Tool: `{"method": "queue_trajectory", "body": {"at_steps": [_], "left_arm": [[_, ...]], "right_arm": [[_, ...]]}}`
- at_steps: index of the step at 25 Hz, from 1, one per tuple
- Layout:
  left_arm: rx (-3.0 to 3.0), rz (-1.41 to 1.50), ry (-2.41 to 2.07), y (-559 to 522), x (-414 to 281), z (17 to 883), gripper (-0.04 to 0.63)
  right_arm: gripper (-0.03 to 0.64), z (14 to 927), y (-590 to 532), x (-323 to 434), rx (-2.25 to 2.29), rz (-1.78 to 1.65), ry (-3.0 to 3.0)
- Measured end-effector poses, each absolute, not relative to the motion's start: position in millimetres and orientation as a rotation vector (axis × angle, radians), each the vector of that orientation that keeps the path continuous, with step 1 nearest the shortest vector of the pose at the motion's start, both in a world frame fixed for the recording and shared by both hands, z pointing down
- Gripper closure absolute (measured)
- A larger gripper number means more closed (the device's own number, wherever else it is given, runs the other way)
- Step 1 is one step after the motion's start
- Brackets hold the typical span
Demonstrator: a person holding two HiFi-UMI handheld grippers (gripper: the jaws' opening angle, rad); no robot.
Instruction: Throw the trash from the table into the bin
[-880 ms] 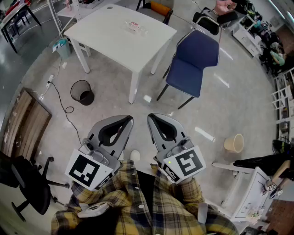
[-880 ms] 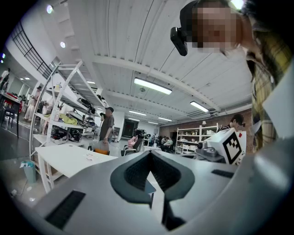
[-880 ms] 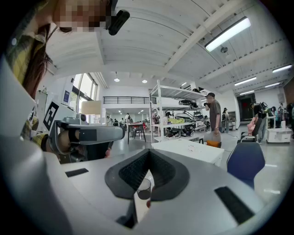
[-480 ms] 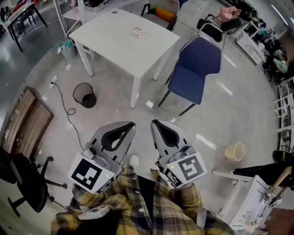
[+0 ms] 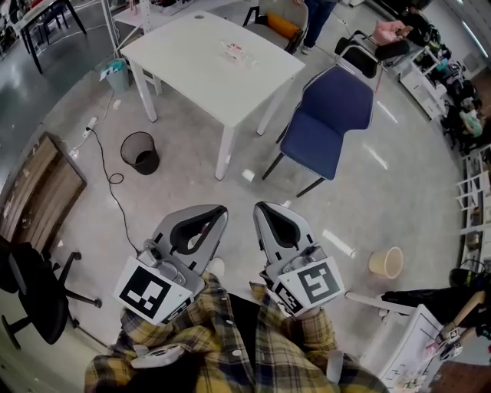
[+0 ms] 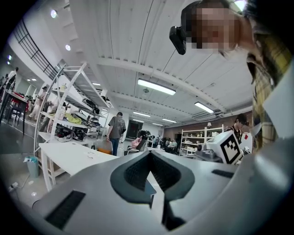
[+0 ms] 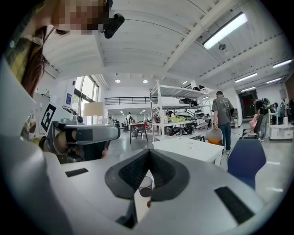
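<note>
The white table point(image 5: 192, 57) stands at the far side of the floor, with small pieces of trash point(image 5: 235, 51) lying near its middle. A black mesh bin point(image 5: 139, 152) sits on the floor to the table's left. My left gripper point(image 5: 221, 209) and right gripper point(image 5: 259, 206) are held side by side close to my body, far from the table. Both are shut with nothing between their jaws. In the left gripper view the left gripper point(image 6: 149, 153) points toward the table point(image 6: 69, 156). In the right gripper view the bin point(image 7: 145, 185) shows through the hollow behind the right gripper's point(image 7: 148, 150) tips.
A blue chair point(image 5: 330, 115) stands right of the table, and a person point(image 5: 318, 19) stands beyond it. A beige bucket point(image 5: 386, 262) is on the floor at right. At left are a wooden board point(image 5: 38, 196), a black office chair point(image 5: 34, 295) and a floor cable point(image 5: 107, 180).
Both grippers sit a little lower in the head view, still shut. The view has shifted slightly, and a person's legs have come into sight behind the table.
</note>
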State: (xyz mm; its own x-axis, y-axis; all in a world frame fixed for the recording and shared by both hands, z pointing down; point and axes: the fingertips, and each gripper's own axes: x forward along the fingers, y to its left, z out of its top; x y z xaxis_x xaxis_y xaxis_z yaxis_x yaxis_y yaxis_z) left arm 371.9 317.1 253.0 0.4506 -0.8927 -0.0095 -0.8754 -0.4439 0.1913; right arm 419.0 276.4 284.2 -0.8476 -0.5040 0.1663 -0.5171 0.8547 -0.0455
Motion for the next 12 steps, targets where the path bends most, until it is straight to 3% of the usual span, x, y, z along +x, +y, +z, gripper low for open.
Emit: {"method": "queue_trajectory", "body": {"at_steps": [12], "left_arm": [[2.531,-0.191,-1.553,256,301,256,0.588]], "right_arm": [[0.618,293,220,351,0.789,0.144,-2.855]]}}
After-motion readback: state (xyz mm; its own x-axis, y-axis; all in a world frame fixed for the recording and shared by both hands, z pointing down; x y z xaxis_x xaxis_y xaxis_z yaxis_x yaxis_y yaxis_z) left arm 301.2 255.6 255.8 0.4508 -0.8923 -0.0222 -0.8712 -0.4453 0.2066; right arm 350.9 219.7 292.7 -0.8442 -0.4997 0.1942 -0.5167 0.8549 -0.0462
